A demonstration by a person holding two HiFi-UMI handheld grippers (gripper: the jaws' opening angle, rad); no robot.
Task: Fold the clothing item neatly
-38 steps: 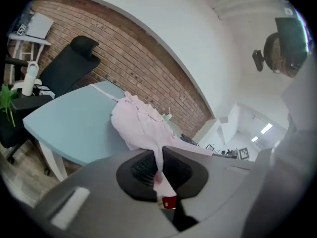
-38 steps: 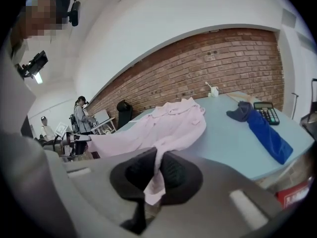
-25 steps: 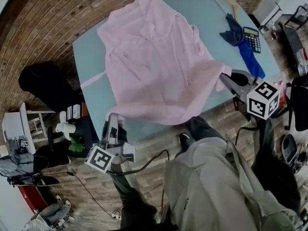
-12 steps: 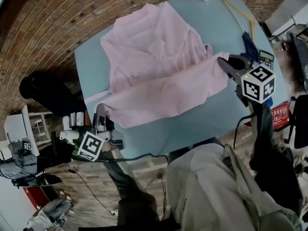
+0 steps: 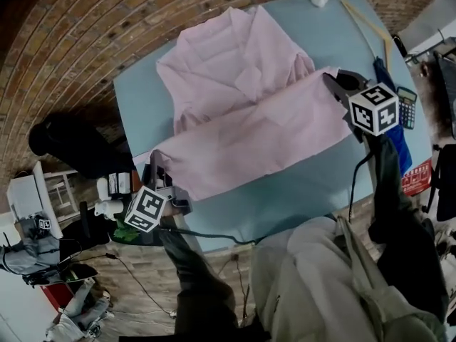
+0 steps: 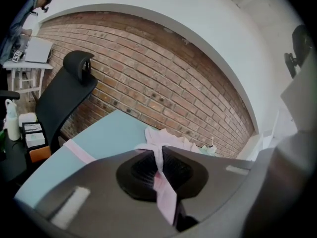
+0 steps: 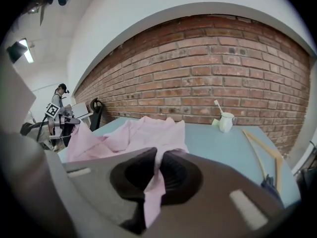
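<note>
Presently we pinch the edge of the pink shirt (image 5: 242,98), spread on the desk (image 5: 285,198), tight in left hand-held gripper (image 5: 152,164) and right hand-held gripper (image 5: 330,78).

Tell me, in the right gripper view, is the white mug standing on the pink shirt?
No: the white mug stands on the bare blue table, clear of the pink shirt.
</note>
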